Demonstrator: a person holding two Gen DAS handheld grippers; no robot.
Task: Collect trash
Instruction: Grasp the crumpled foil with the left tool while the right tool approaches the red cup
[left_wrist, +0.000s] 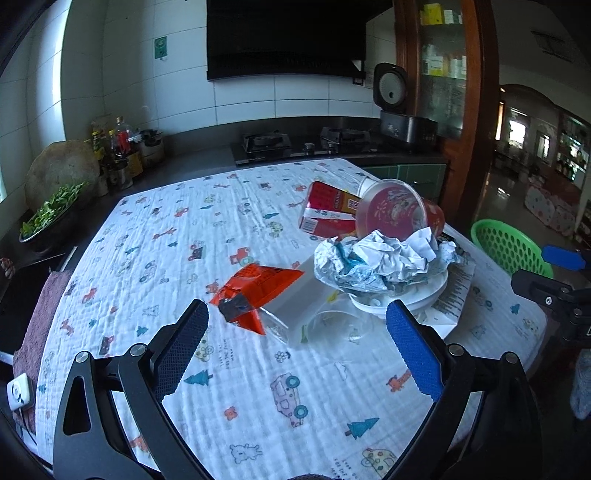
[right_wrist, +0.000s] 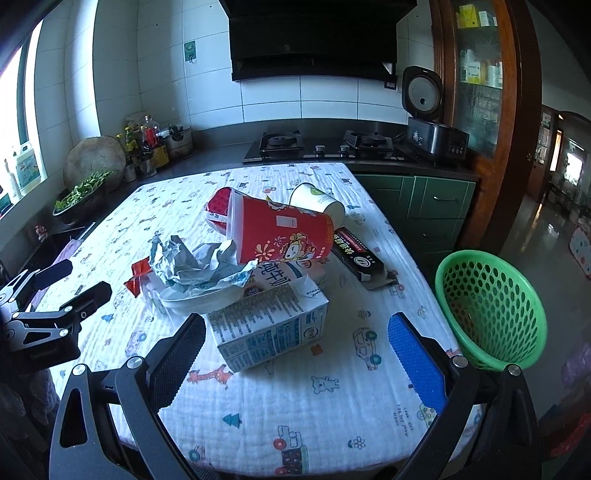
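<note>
Trash is piled on a table with a patterned cloth (right_wrist: 314, 406). A red noodle cup (right_wrist: 280, 236) lies on its side over crumpled paper (right_wrist: 195, 266) in a white bowl (right_wrist: 199, 299). A milk carton (right_wrist: 269, 325) lies in front, just ahead of my open, empty right gripper (right_wrist: 295, 339). A black box (right_wrist: 356, 254) and a white paper cup (right_wrist: 317, 203) lie behind. In the left wrist view an orange wrapper (left_wrist: 255, 291) lies before my open, empty left gripper (left_wrist: 297, 328), with the crumpled paper (left_wrist: 380, 258) and the red cup (left_wrist: 399, 210) beyond.
A green perforated basket (right_wrist: 491, 306) stands off the table's right edge; it also shows in the left wrist view (left_wrist: 509, 247). Behind the table runs a counter with a gas stove (right_wrist: 325, 146), a rice cooker (right_wrist: 432, 136), bottles (right_wrist: 147, 144) and a bowl of greens (right_wrist: 79, 199).
</note>
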